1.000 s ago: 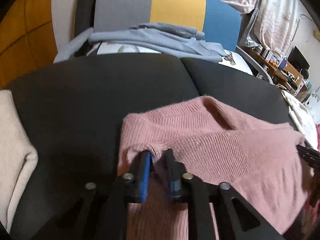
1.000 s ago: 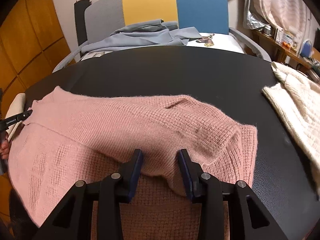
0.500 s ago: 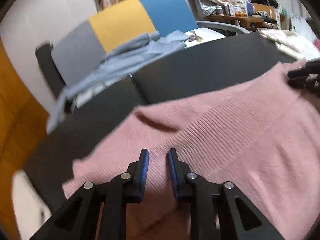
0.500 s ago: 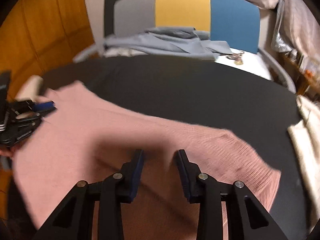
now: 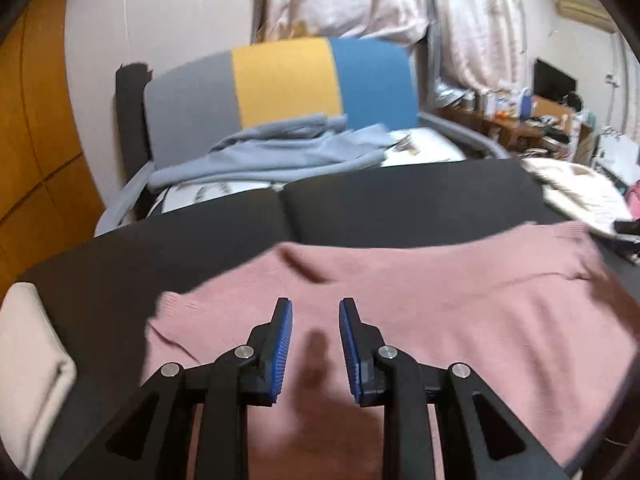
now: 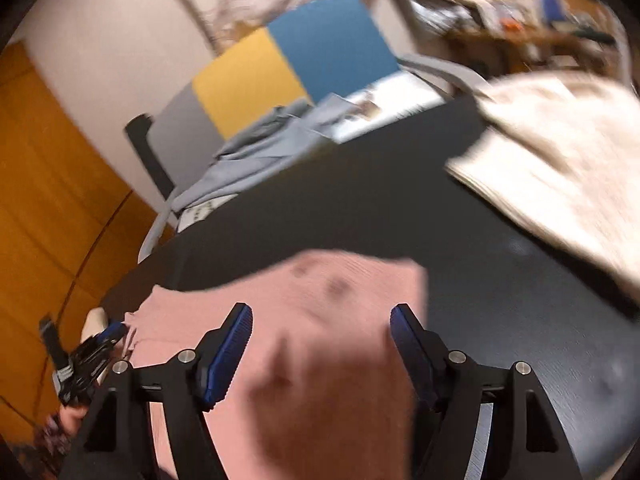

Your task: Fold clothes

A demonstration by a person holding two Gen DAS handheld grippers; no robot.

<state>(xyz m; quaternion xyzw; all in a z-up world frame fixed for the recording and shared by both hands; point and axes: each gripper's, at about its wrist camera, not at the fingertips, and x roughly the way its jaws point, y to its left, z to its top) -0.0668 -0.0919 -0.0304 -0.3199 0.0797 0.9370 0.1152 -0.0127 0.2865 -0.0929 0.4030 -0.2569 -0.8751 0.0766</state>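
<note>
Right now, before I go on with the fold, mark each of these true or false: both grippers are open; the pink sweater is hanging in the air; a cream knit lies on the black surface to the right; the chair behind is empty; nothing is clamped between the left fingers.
1. Both grippers are open. True: the left gripper and the right gripper both show a clear gap.
2. The pink sweater hangs in the air. False: it lies spread on the black surface.
3. A cream knit lies on the black surface to the right. True.
4. The chair is empty. False: a grey-blue garment is draped on it.
5. Nothing is clamped in the left fingers. True.
</note>
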